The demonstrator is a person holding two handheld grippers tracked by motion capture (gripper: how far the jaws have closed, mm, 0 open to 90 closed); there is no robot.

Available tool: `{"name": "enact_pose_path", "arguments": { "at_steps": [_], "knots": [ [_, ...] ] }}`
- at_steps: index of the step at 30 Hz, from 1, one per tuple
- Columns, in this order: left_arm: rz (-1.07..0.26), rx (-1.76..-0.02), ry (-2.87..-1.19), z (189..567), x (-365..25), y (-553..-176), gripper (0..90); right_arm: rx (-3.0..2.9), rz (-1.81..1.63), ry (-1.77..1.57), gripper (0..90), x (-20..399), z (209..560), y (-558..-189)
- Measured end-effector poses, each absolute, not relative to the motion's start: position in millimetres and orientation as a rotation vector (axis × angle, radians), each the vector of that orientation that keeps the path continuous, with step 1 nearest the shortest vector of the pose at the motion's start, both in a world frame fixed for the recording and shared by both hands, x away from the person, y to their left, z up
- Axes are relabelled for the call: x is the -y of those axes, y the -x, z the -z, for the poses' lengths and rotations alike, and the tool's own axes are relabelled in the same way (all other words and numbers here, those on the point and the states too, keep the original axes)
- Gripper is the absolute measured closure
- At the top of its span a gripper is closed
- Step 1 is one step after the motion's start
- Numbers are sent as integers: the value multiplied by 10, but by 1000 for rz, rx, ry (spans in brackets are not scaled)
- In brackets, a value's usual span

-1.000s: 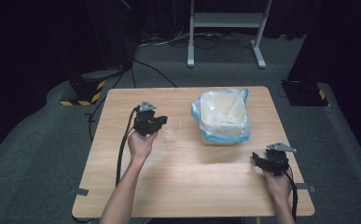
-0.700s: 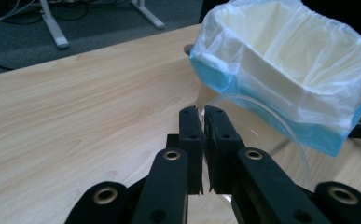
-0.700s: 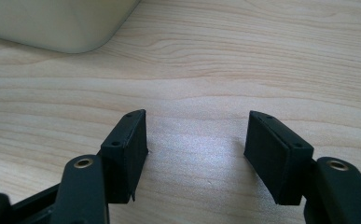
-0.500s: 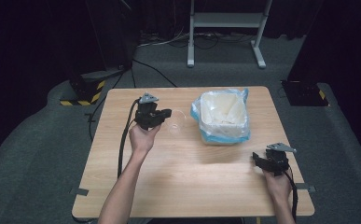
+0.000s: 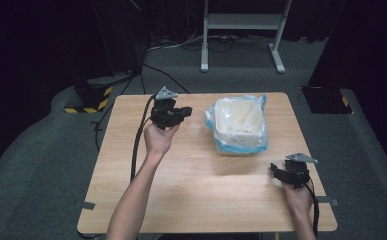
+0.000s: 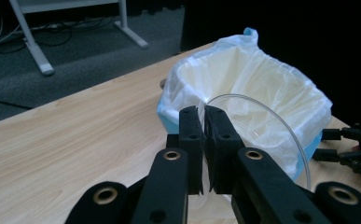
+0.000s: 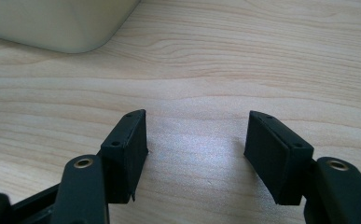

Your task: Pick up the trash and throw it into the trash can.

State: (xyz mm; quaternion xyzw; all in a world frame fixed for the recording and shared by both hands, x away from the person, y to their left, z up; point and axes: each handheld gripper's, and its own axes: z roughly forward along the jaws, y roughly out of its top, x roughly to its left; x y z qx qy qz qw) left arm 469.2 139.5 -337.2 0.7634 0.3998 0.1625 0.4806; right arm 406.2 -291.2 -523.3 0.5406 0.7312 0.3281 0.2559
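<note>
Left claw (image 6: 205, 122) is clamping the rim of a clear cup (image 6: 262, 135) and is moving it further toward the bin (image 5: 239, 125) than a second ago; the cup is now just beside the bin's left wall. Right claw (image 7: 194, 154) is staying released, idle near the table's (image 5: 191, 200) right front edge. Bin is carrying a white liner (image 6: 257, 88); contents are unresolvable. Cup base is hidden behind the jaws.
</note>
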Motion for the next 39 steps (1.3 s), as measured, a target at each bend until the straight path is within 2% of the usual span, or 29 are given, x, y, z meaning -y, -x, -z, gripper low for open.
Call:
{"name": "enact_pose_path", "arguments": {
  "at_steps": [23,39],
  "knots": [
    [-345,-865,-1846,3069,-973,-4903,859,-1985,-891,-1469,383,2912,5233,-4062],
    [-282,-852,-1838,3156,-726,-5067,858,-1985,-891,-1469,383,2912,5233,-4062]
  ]
}}
